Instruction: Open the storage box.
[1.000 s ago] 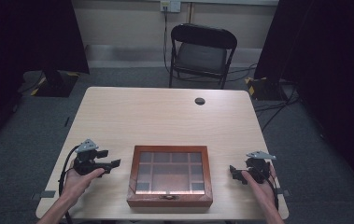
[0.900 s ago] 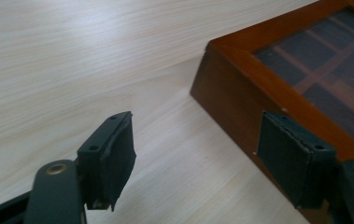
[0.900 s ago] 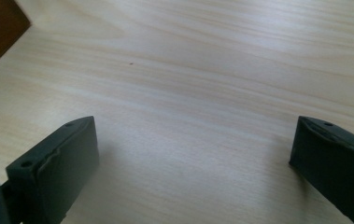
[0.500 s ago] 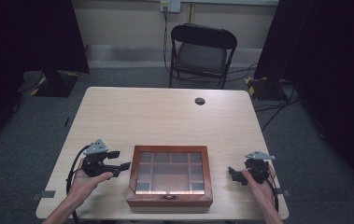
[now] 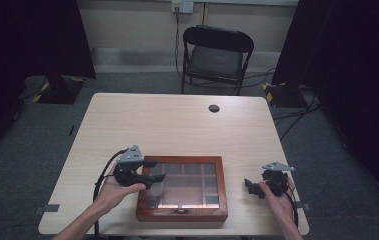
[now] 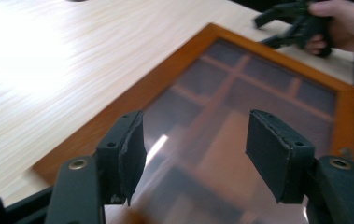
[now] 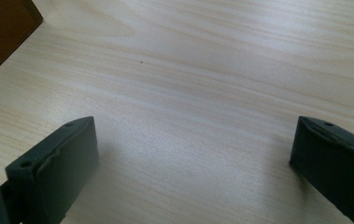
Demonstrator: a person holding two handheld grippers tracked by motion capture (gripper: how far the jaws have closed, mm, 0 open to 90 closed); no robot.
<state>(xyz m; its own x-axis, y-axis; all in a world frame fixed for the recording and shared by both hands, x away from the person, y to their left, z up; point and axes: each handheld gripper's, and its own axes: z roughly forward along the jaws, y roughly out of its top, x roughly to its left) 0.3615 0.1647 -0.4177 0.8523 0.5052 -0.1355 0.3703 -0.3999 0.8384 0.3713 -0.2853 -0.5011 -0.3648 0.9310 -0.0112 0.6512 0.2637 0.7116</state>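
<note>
Hovering over the wooden box (image 5: 182, 189), the left gripper (image 5: 153, 171) is spreading its jaws wide.
Right gripper (image 5: 251, 187), also released, is resting beside the box; a folding chair (image 5: 216, 56) is standing beyond it.

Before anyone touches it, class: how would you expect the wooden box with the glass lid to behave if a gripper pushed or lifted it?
The wooden box sits low and flat on the table, so a push would probably slide it, not tip it. Its glass lid reflects light, so it is likely smooth, slippery for the fingers and breakable. The solid frame suggests it is stiff and fairly heavy.
</note>
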